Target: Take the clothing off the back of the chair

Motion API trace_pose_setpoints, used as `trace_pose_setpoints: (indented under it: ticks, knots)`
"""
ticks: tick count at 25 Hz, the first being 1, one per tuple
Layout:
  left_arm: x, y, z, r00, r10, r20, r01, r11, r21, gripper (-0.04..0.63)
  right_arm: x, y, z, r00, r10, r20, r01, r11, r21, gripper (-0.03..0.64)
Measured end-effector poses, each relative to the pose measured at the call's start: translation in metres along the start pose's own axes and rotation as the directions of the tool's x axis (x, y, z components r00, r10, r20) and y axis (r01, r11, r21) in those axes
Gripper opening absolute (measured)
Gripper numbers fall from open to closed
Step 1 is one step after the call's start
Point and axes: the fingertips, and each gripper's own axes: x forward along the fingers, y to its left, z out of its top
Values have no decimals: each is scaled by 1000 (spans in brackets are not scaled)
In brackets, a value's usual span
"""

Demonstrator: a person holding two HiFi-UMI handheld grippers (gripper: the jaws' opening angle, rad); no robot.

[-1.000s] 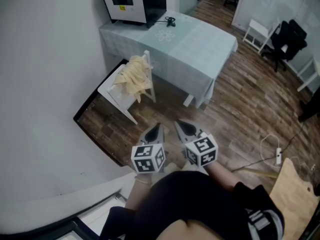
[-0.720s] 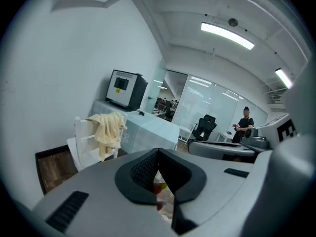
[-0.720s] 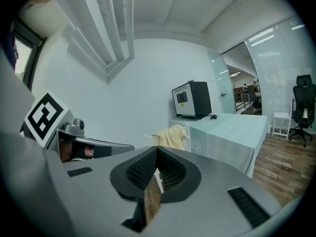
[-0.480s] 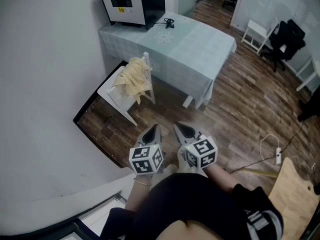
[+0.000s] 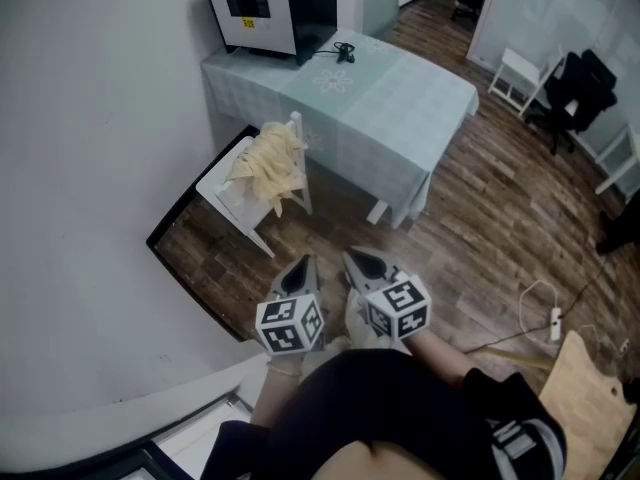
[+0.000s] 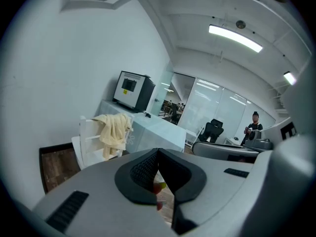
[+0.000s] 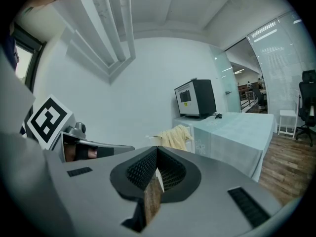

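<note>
The left claw (image 5: 303, 270) and the right claw (image 5: 360, 261) were held side by side low in the head view, just in front of the person's body, above the wooden floor (image 5: 470, 218); both pointed toward the chair (image 5: 228, 193) and both were well apart from it. In the left gripper view the two jaws of the left claw were pressed together with nothing between them; in the right gripper view the jaws of the right claw were together as well, and empty. The clothing (image 5: 268, 161), a pale yellow piece of fabric, hung over the back of the white chair, with part of it falling down toward the seat; neither claw touched it. The chair stood beside the white wall (image 5: 90, 168) and just beside a surface (image 5: 400, 98) covered with a light green cloth; on the far corner of that surface stood a black and white box-shaped machine (image 5: 268, 8).
</note>
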Motion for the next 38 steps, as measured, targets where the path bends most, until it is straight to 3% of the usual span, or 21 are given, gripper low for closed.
trace_pose_setpoints:
  ticks: [26,38]
  knots:
    - [99,50,82,991,124,46,-122,992,-40,-2,119,-70,68,992,125,-23,-126,991,-45,12]
    - [130,72,111,966,245,83,-235,965,-115,-2,163,-94,95,973,228,-46,-231,969,-83,12]
